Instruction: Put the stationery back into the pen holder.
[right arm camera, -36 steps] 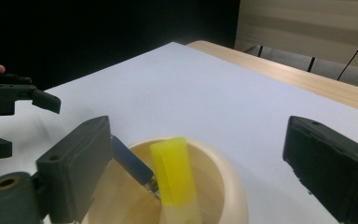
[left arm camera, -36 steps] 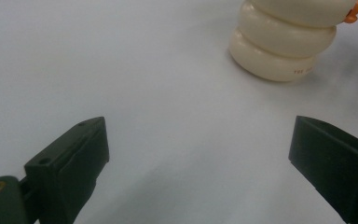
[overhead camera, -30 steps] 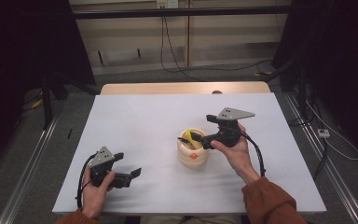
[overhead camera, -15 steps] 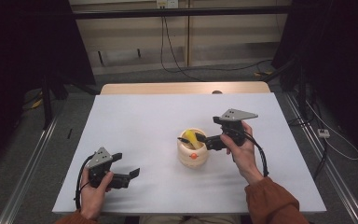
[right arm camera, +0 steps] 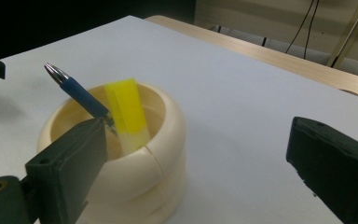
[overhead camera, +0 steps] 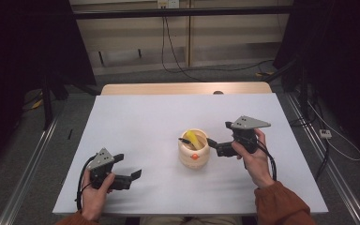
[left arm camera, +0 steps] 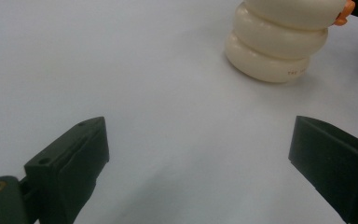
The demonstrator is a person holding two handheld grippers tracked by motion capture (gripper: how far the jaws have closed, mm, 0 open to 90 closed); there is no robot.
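Centre frame, the cream holder [overhead camera: 193, 149] sits well clear of bench [overhead camera: 168, 117] edges; right gripper [overhead camera: 214, 144] beside it and left gripper [overhead camera: 133, 175] at lower left both show fingers spread, empty.

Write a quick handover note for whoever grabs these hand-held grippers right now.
Right hand-held gripper: open, empty, just beside the cream holder, on its right.
Left hand-held gripper: open, empty, low over the white table at front left, apart from the holder.
Holder stands upright mid-table; a blue pen and a yellow marker lean inside it.
Done: both items sit in the holder.
Left: nothing else lies on the table; probably just draw the right gripper clear.
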